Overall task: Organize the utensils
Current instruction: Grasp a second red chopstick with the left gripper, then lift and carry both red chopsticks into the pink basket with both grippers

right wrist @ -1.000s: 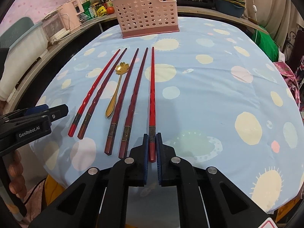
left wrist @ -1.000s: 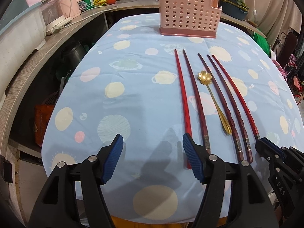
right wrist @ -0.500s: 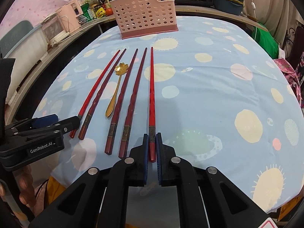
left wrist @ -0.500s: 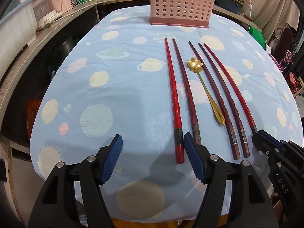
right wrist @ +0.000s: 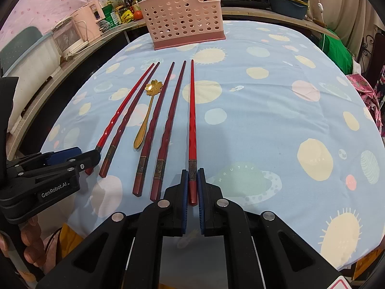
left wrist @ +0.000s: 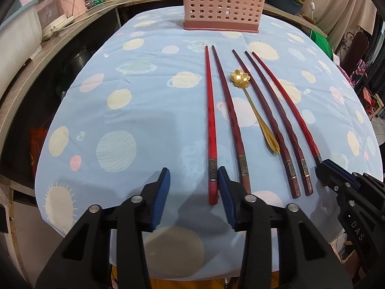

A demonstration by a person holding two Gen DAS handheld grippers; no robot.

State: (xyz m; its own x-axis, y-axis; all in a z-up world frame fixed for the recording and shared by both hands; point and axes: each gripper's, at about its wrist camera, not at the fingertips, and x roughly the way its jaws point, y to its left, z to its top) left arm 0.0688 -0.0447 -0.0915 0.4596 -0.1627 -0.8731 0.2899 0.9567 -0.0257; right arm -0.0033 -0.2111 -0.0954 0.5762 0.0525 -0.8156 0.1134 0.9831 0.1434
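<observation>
— near the pink basket (left wrist: pixel 222 2), what changed?
— my left gripper (left wrist: pixel 193 187) began closing around the outer red chopstick (left wrist: pixel 209 110), not gripping yet; right gripper (right wrist: pixel 192 193) stayed clenched on its chopstick (right wrist: pixel 192 118).

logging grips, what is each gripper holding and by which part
Right gripper: bright red chopstick, by its butt end. Left gripper: nothing, jaws closing.

My 2 wrist cameras sit low and close over the near table (left wrist: pixel 149 110) edge, facing 12 o'clock; both share the chopsticks (left wrist: pixel 210 120) and basket (right wrist: pixel 182 21).
</observation>
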